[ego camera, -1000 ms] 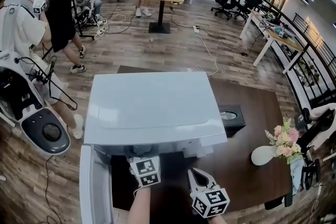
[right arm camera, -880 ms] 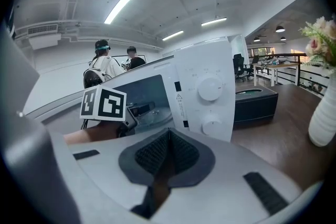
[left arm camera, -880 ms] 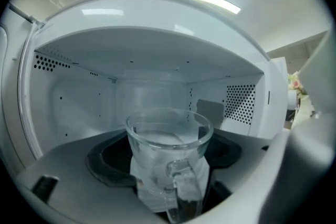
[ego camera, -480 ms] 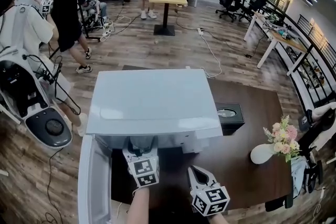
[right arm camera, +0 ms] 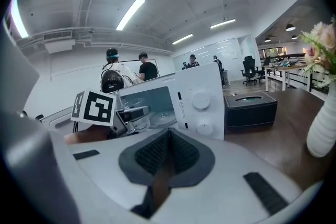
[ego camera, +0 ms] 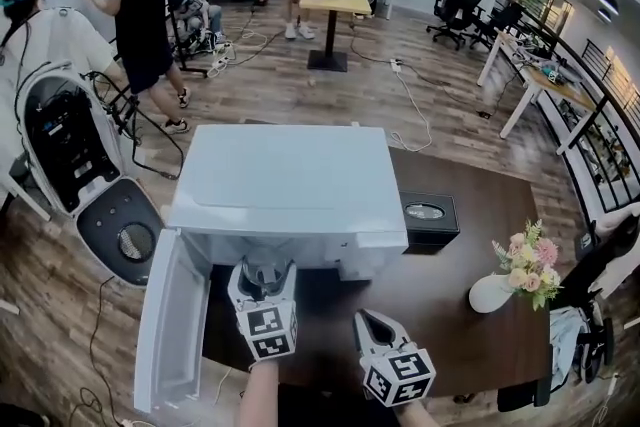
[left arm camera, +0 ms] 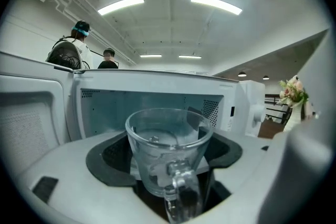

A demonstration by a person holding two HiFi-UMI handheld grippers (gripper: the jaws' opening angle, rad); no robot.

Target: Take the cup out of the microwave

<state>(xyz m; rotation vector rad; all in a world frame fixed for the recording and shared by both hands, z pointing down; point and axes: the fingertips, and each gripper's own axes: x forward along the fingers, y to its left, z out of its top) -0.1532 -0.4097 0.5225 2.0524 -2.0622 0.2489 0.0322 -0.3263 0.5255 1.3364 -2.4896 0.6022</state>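
In the head view a white microwave stands on a dark table, its door swung open to the left. The left gripper reaches to the oven's mouth; the right gripper hangs nearer, to the right.

In the left gripper view the jaws clamp a clear glass cup, held upright just before the open cavity.

In the right gripper view the jaws are pressed together with nothing between them, pointing toward the microwave's knobs.
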